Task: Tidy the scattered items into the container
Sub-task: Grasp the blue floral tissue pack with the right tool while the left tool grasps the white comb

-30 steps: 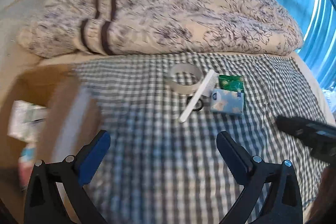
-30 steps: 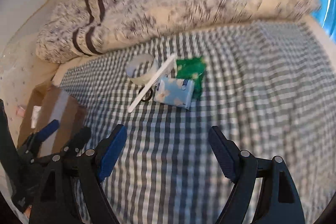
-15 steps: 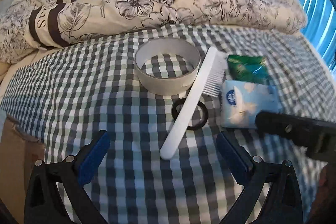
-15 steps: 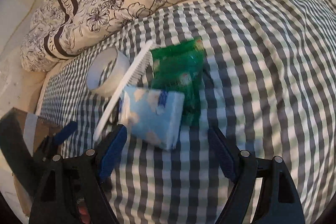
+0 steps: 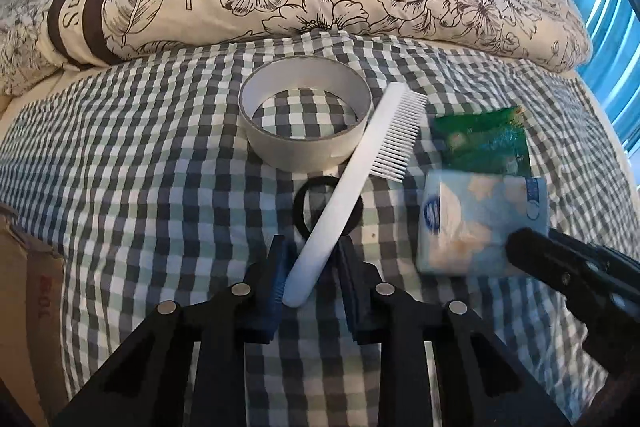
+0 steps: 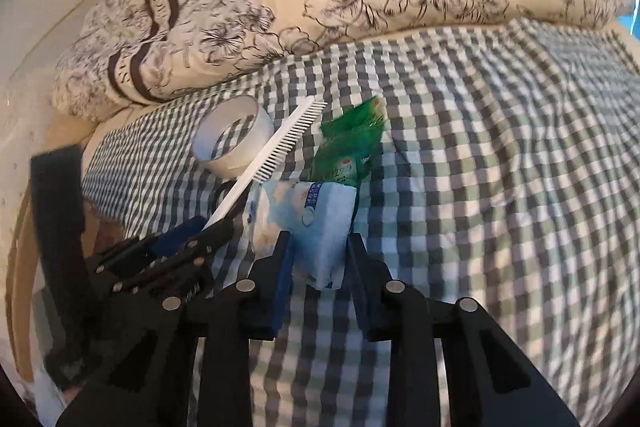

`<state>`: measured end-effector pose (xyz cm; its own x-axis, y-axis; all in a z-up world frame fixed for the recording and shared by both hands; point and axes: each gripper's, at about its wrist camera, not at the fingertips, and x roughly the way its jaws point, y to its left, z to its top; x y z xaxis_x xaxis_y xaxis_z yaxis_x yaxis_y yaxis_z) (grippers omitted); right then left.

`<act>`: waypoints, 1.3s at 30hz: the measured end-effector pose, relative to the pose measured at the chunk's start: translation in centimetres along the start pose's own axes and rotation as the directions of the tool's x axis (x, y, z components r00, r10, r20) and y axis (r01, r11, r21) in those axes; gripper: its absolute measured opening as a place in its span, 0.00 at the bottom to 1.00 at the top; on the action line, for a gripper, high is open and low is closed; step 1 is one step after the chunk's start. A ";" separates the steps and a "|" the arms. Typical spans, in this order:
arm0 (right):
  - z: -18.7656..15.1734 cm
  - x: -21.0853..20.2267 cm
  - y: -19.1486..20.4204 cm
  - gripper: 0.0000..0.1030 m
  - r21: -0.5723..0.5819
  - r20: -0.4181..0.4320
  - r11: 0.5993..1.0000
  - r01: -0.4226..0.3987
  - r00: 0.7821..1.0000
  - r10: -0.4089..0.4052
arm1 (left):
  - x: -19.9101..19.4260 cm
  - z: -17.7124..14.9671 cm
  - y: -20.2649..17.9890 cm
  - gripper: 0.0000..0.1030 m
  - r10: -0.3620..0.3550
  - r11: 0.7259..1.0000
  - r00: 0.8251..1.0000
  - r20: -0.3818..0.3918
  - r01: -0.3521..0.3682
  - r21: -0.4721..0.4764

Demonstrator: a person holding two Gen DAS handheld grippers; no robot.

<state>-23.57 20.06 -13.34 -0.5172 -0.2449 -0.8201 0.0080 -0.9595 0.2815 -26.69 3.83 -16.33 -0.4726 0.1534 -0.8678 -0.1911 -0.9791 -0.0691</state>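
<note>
Left wrist: left hand-held gripper (image 5: 311,273) pinches white comb (image 5: 352,187).

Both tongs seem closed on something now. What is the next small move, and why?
Probably lift both straight up a little. The left tongs pinch the white comb at its handle end, over the black hair tie and against the tape roll; the right tongs clamp the blue tissue pack. Dragging could shift the neighbours.

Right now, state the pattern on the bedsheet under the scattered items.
Grey, green and white checked bedsheet; clearest in the left wrist view.
</note>
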 end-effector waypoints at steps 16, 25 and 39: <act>-2.5 -4.6 -2.3 0.26 0.012 0.014 1.000 0.020 1.000 -0.020 | -5.1 -4.7 0.6 0.10 0.058 0.997 0.998 0.025 -0.059 0.040; -2.8 -2.1 -1.3 0.81 -0.022 -0.016 1.000 0.021 1.000 -0.021 | -0.9 -2.1 -0.8 0.68 -0.064 0.996 0.998 -0.004 0.064 0.066; -2.6 2.6 0.5 0.69 -0.139 -0.071 0.977 0.160 0.983 -0.171 | 0.0 -2.2 -0.4 0.19 -0.018 0.995 1.000 0.018 0.017 0.095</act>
<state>-22.66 18.58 -16.59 -0.4491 -0.0860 -0.8893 0.0441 -0.9963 0.0741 -24.72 3.90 -17.38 -0.4845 0.1737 -0.8574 -0.2798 -0.9594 -0.0362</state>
